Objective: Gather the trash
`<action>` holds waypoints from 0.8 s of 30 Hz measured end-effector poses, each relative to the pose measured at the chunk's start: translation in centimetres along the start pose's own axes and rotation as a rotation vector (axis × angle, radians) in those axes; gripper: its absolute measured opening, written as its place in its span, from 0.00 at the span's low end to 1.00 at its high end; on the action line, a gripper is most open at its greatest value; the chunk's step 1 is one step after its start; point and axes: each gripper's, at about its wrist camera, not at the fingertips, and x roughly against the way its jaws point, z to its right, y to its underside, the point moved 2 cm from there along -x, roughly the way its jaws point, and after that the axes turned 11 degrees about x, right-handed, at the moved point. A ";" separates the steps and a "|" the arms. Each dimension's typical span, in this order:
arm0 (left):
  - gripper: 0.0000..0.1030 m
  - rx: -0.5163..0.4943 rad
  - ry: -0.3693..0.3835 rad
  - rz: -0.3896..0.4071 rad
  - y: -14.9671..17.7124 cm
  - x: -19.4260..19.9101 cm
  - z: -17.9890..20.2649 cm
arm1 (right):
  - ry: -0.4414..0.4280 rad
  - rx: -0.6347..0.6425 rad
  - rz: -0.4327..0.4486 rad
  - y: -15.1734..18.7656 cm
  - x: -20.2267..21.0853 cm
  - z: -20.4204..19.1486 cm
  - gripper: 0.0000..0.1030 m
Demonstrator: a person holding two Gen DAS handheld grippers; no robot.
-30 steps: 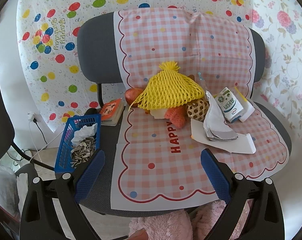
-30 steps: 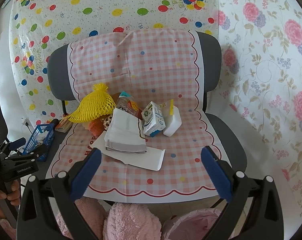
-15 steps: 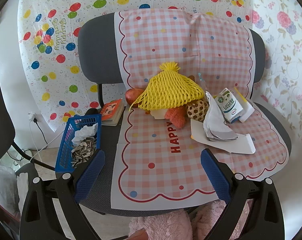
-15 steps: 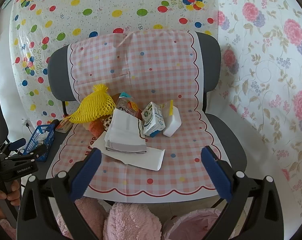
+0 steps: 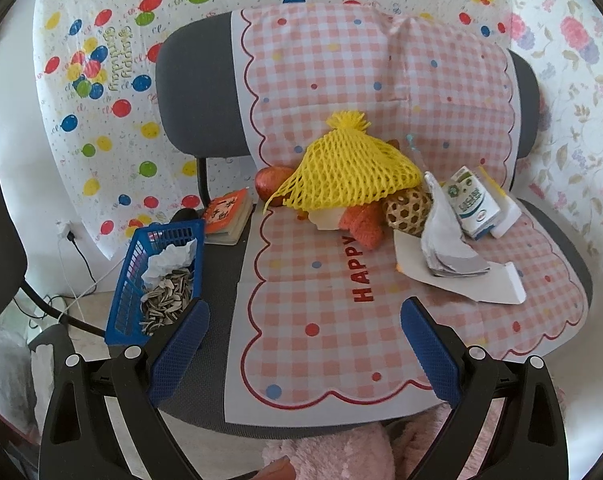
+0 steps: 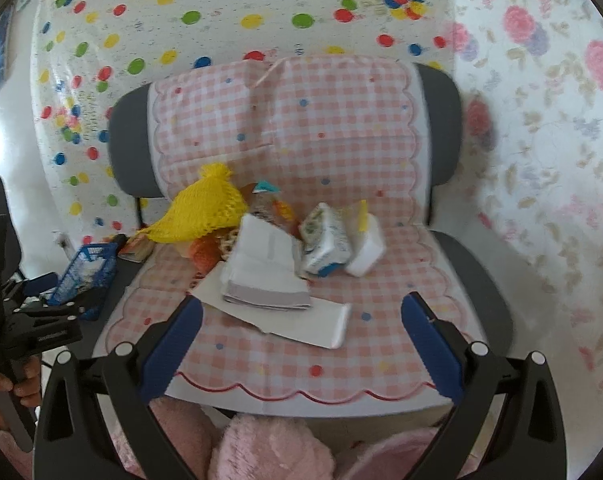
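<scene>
A heap of trash lies on a grey chair draped with a pink checked cloth. It holds a yellow foam net, a green-and-white milk carton, folded white paper on a flat white card, a woven ball and orange pieces. My left gripper is open in front of the seat, nothing between its fingers. In the right wrist view the carton, the paper and the net lie ahead of my open right gripper.
A blue basket with seed shells and crumpled tissue stands on the seat's left edge, a small orange book behind it. Pink fluffy fabric lies below the seat front. A hand holds the left gripper's handle at far left.
The right wrist view is now blurred and has moved in closer to the chair, shifting slightly. The left gripper has barely moved. Nothing on the seat was touched.
</scene>
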 end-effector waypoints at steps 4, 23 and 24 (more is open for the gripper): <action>0.93 0.018 -0.007 -0.027 -0.2 -2.1 -0.4 | -0.179 0.027 0.007 0.5 -3.2 -1.6 0.94; 0.92 0.123 -0.030 0.012 -3.4 -9.1 -2.1 | 0.021 0.126 -0.197 -0.5 -20.6 -5.0 0.94; 0.92 0.133 -0.029 0.003 -3.5 -9.4 -2.3 | 0.030 0.129 -0.204 -0.8 -21.3 -5.2 0.94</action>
